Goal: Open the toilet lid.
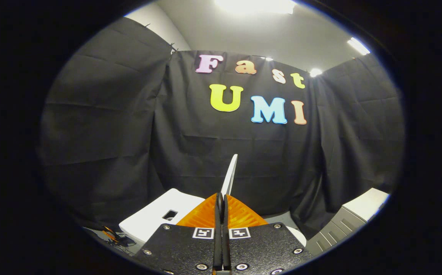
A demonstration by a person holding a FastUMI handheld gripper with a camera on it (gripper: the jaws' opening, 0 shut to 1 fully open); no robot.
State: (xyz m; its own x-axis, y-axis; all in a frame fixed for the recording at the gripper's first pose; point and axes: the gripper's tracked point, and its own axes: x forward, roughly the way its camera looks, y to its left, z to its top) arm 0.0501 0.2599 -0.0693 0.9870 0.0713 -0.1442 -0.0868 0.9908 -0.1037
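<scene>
Hand-held gripper (222, 202) pinching raised toilet lid's (230, 173) thin edge, fingers nearly together.

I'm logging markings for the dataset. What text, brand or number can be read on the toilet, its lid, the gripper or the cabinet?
Lid, pinched in the shut gripper: none.
Toilet: none.
Cabinet: none.
Gripper: two square coded markers, no words or numbers.

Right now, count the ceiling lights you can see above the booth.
4. A wide ceiling light above the middle wall; a strip to the right; two small ones peeking over the cloth's top edge. Others may be hidden. The gripper is shut on the toilet lid.
</scene>
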